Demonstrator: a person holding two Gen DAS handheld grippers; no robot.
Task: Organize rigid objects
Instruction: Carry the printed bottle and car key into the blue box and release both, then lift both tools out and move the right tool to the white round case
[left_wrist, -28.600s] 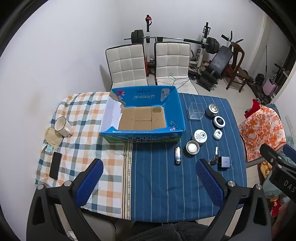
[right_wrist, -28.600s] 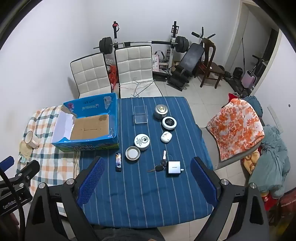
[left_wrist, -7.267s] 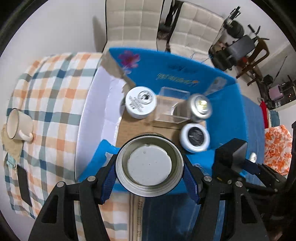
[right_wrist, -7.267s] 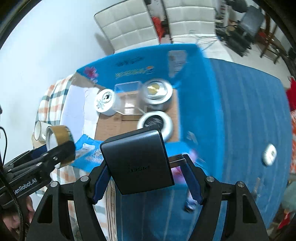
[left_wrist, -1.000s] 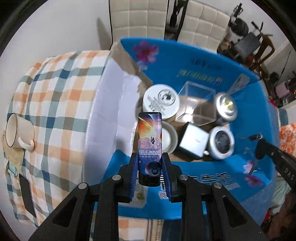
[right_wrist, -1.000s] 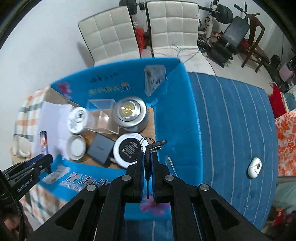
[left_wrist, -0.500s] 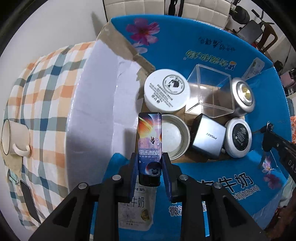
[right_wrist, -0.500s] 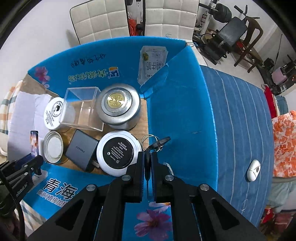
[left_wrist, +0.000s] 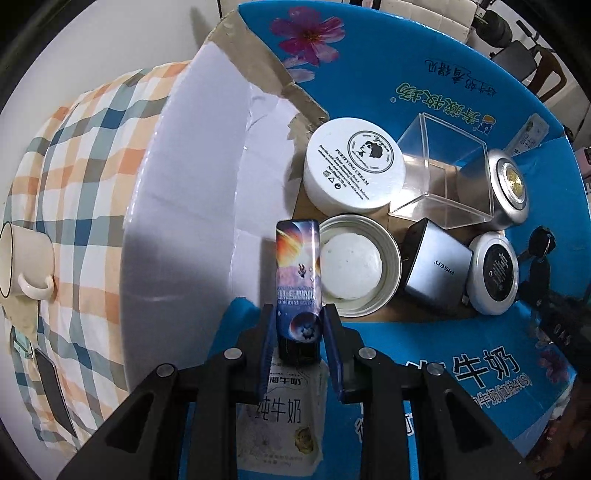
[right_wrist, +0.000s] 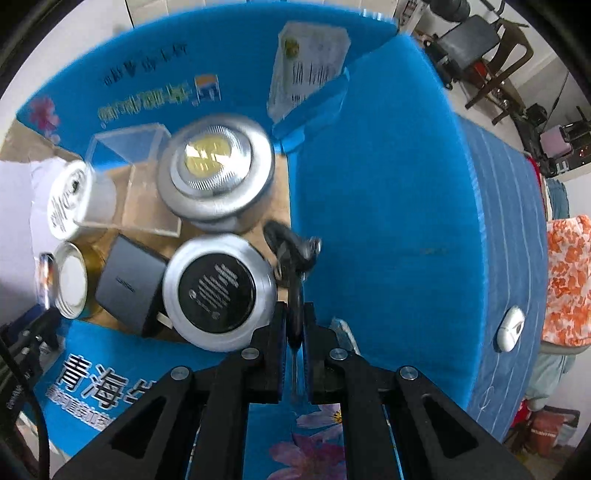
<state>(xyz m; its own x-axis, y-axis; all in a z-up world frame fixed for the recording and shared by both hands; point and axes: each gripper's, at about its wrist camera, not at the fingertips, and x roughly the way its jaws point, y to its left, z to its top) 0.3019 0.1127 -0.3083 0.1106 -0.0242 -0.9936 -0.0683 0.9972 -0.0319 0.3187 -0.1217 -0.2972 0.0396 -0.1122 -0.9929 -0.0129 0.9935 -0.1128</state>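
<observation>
Left wrist view: left gripper (left_wrist: 300, 334) is clamped on a lighter (left_wrist: 297, 258) with space-themed art, hanging over the blue milk carton box (left_wrist: 406, 74), open tin (left_wrist: 356, 266) at its 3 o'clock. Right gripper (right_wrist: 294, 325) pinches a black key (right_wrist: 293, 254), dangling at 3 o'clock of the black-lidded tin (right_wrist: 218, 291) inside.

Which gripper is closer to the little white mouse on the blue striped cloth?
Right. The right gripper, shut on the keys, is over the right end of the blue box, the side where the mouse lies. The left gripper, holding the lighter, is over the far end.
</observation>
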